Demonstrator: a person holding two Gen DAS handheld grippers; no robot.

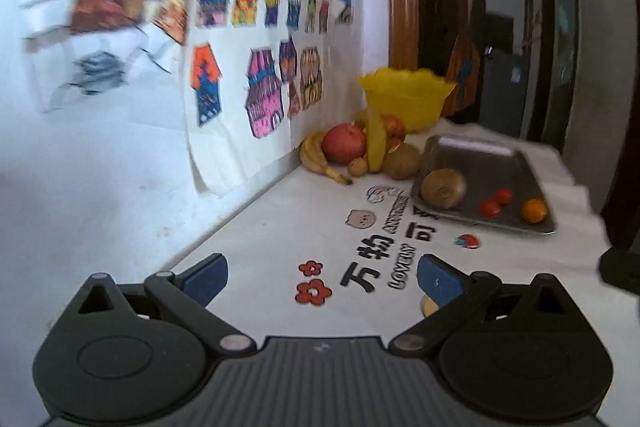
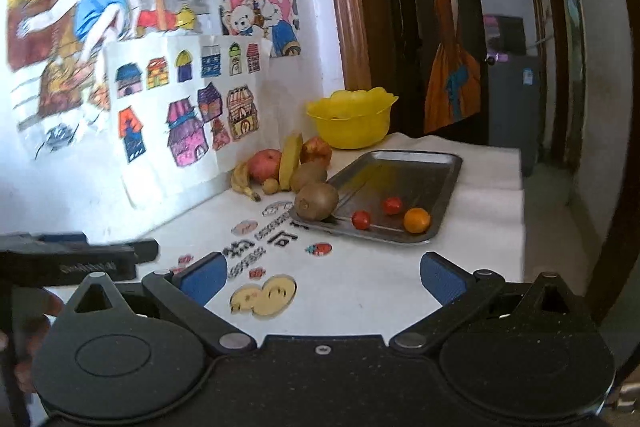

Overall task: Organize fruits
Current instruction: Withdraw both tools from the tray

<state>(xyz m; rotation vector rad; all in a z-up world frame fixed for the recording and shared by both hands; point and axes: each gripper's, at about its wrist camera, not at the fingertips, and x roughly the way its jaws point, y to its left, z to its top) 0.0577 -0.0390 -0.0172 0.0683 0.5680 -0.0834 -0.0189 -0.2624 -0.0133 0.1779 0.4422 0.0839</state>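
A steel tray [image 1: 496, 163] [image 2: 424, 167] lies on the white table. It holds a kiwi [image 1: 443, 187] [image 2: 317, 201], two cherry tomatoes [image 1: 495, 202] [image 2: 377, 212] and a small orange [image 1: 534, 210] [image 2: 417, 219]. Behind it, by the wall, lies a pile of fruit: a red apple [image 1: 344, 142] [image 2: 265, 163], bananas [image 1: 318, 157] [image 2: 290, 159], another kiwi [image 1: 401, 160] [image 2: 307, 174]. A yellow bowl [image 1: 406, 98] [image 2: 352, 117] stands at the back. My left gripper [image 1: 322, 277] and right gripper [image 2: 322, 277] are open, empty, well short of the fruit.
Children's drawings hang on the wall at left. The tablecloth has printed stickers and characters [image 1: 384, 247]. The table's right edge [image 2: 522, 227] drops to the floor by a doorway. The left gripper's body [image 2: 72, 259] shows at the left of the right wrist view.
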